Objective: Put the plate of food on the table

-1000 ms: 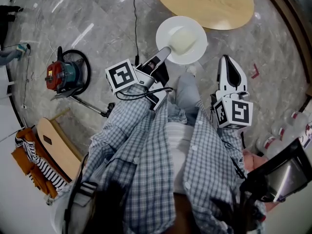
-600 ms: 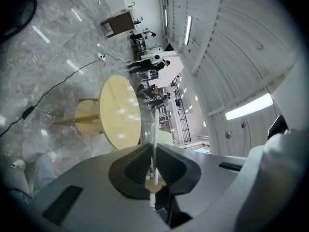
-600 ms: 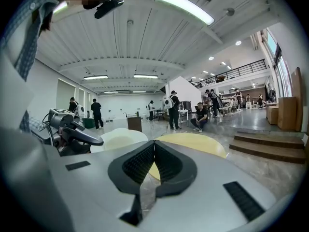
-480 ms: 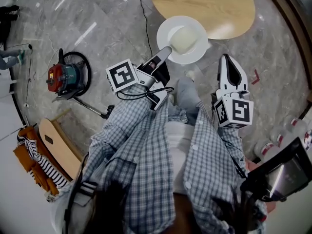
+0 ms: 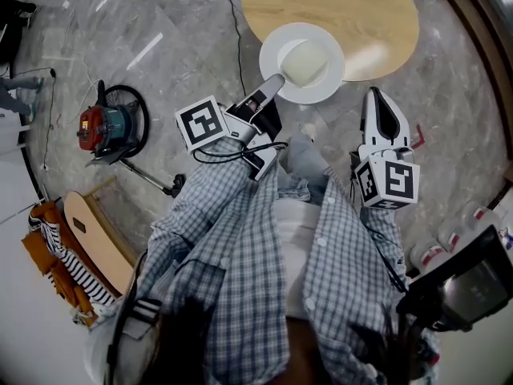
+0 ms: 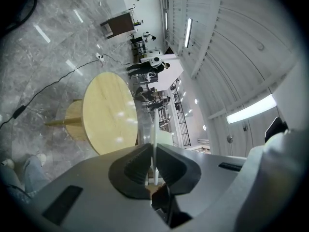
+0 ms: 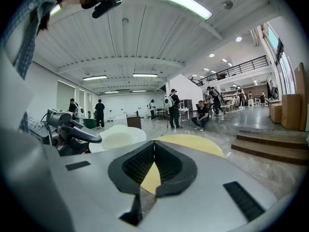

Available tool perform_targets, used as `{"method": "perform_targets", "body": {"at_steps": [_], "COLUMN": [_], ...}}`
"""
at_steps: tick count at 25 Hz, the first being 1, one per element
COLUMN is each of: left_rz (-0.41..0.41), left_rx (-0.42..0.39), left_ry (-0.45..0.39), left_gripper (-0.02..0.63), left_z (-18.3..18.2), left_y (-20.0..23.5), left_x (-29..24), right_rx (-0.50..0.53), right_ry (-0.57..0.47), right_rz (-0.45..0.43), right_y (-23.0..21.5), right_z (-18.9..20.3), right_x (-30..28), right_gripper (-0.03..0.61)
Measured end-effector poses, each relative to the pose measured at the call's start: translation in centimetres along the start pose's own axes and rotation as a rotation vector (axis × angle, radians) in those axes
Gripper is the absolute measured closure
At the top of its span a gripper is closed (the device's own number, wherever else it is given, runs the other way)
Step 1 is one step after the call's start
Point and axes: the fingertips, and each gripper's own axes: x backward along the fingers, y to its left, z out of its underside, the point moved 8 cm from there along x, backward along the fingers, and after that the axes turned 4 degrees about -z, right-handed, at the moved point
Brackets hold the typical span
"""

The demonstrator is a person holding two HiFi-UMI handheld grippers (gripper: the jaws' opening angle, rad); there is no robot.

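Jaws of my left gripper (image 5: 277, 79) are almost closed, and they pinch the rim of the white plate (image 5: 276, 48) tight. In the left gripper view the rim looks like a thin white line squeezed between the two black pads (image 6: 130, 170). My right gripper (image 5: 377, 101) is closed too. Its tips touch and nothing is between them. It hangs off to the side, near the plate but not touching it.

The plate is up in the air, with pale food (image 5: 309, 62) in the middle. From the head view, part of it is over the near edge of the round wooden table (image 5: 361, 10) and part is over the grey floor (image 5: 160, 22). I think it is not down on the table yet.

I hold the plate by one edge only, so the far side can dip and the food can slide. My plan is to hold it flat and go slow. I push it forward until the whole plate is over the wood, not half off the edge. Then I lower it gently until the bottom sits on the table. Only after that do I open the jaws and pull straight back, so I do not drag the plate. If it starts to tip, my free right gripper can steady the other side.
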Motion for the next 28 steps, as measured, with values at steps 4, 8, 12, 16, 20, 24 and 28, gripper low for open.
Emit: {"method": "perform_targets", "body": {"at_steps": [4, 8, 12, 16, 20, 24, 28], "left_rz": [-0.006, -0.015, -0.017, -0.025, -0.023, -0.004, -0.003], "left_rx": [0.006, 0.005, 0.013, 0.022, 0.014, 0.018, 0.025], "left_ry": [-0.019, -0.055, -0.078, -0.105, -0.115, -0.119, -0.121], "left_gripper": [0.591, 0.591, 0.591, 0.591, 0.591, 0.591, 0.591], "left_z": [-1.0, -2.8, -2.1, -2.2, -2.5, -2.6, -2.4], "left_y": [-0.9, -0.6, -1.1, -1.2, -1.7, -2.1, -1.9], "left_x": [-4.1, -7.8, -7.6, -8.3, -8.2, -8.5, -9.1], "right_rx": [0.016, 0.041, 0.044, 0.058, 0.06, 0.059, 0.065], "right_ry": [0.02, 0.029, 0.023, 0.011, -0.005, -0.002, -0.004], "right_rz": [-0.033, -0.077, -0.096, -0.114, -0.117, -0.111, -0.108], "right_y": [-3.6, -6.7, -7.0, -7.8, -8.2, -8.1, -8.7], "right_z": [-1.2, -1.8, -2.2, -2.7, -3.3, -3.5, -3.4], "right_x": [-3.0, -6.9, -6.5, -7.1, -7.2, -7.2, -7.1], "right_gripper": [0.571, 0.571, 0.571, 0.571, 0.571, 0.571, 0.571]}}
